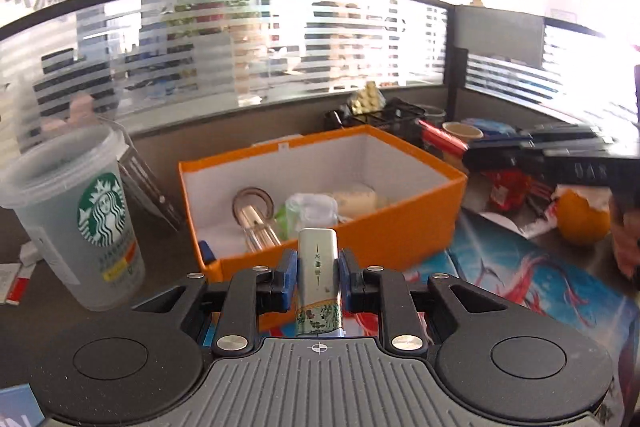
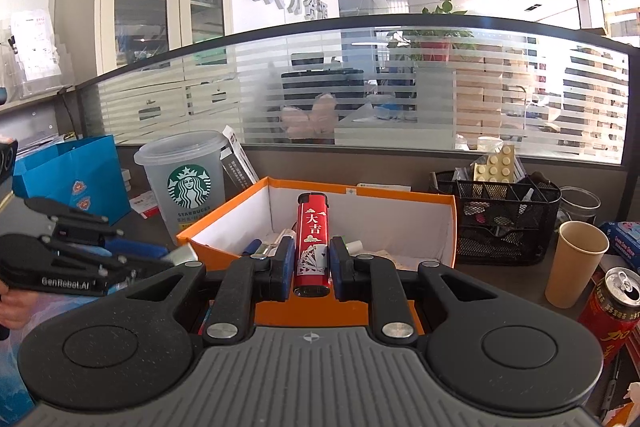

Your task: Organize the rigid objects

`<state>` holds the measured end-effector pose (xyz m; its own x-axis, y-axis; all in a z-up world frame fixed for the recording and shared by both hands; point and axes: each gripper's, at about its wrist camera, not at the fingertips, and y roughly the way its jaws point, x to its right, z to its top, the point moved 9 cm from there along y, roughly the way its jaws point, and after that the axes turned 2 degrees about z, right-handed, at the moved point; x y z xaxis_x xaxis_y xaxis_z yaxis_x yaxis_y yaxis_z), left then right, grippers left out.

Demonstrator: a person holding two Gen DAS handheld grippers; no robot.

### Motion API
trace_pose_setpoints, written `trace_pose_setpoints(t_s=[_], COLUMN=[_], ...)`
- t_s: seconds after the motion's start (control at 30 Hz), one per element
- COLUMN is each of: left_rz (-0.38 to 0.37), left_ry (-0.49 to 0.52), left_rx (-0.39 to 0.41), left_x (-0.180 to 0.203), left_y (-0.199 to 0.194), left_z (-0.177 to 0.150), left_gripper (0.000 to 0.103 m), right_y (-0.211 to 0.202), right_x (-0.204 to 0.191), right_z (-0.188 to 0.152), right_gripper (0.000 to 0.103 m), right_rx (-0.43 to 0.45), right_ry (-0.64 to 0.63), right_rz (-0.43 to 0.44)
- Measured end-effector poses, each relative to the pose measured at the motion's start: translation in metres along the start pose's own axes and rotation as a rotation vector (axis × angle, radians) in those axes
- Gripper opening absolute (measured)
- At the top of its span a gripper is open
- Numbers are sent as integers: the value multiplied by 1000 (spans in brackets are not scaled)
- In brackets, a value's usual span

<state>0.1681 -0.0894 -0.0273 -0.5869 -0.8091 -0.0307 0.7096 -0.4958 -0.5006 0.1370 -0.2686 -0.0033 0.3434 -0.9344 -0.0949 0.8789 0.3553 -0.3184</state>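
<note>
Both claws are loaded and both face the same landmark, the orange box [image 1: 400, 223] standing open on the table. The left claw [image 1: 319, 277] is clamped on a silver lighter [image 1: 318, 267], its blue pads pressing the lighter's flanks; the lighter's long axis runs straight out along the claw's own line, its capped end toward the box. From the left wrist view the box's near wall lies just beyond and below that end, with the opening further ahead — so the lighter is short of the box, not yet over it. The right claw [image 2: 311, 267] is closed on a red lighter [image 2: 312, 247], also lying lengthways along the fingers, and from the right wrist view its far end already stands in front of the white inner wall of the orange box [image 2: 416, 197], with the near rim under the fingers. I judge the right hand to be the nearer of the two to the opening. In that same view the left claw [image 2: 176, 259] shows at the box's left corner, the silver lighter's [image 2: 184, 254] end almost at the rim — so it approaches from that side. A Starbucks cup [image 1: 80, 215] stands just left of the box, close to the left claw's path.
</note>
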Motion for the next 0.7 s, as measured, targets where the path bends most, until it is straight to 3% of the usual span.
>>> trace_pose_setpoints(t_s=[0.3, 0.7], left_rz=[61, 153], left_ry=[-46, -104], left_rx=[23, 10], left_x=[-11, -39], left_y=[20, 55], left_z=[39, 58], left_gripper=[20, 20], right_y=[5, 35], right_x=[8, 24], right_z=[6, 14], right_gripper=[18, 18], right_rx=[3, -29], right_ry=[8, 25], right_rz=[-11, -14])
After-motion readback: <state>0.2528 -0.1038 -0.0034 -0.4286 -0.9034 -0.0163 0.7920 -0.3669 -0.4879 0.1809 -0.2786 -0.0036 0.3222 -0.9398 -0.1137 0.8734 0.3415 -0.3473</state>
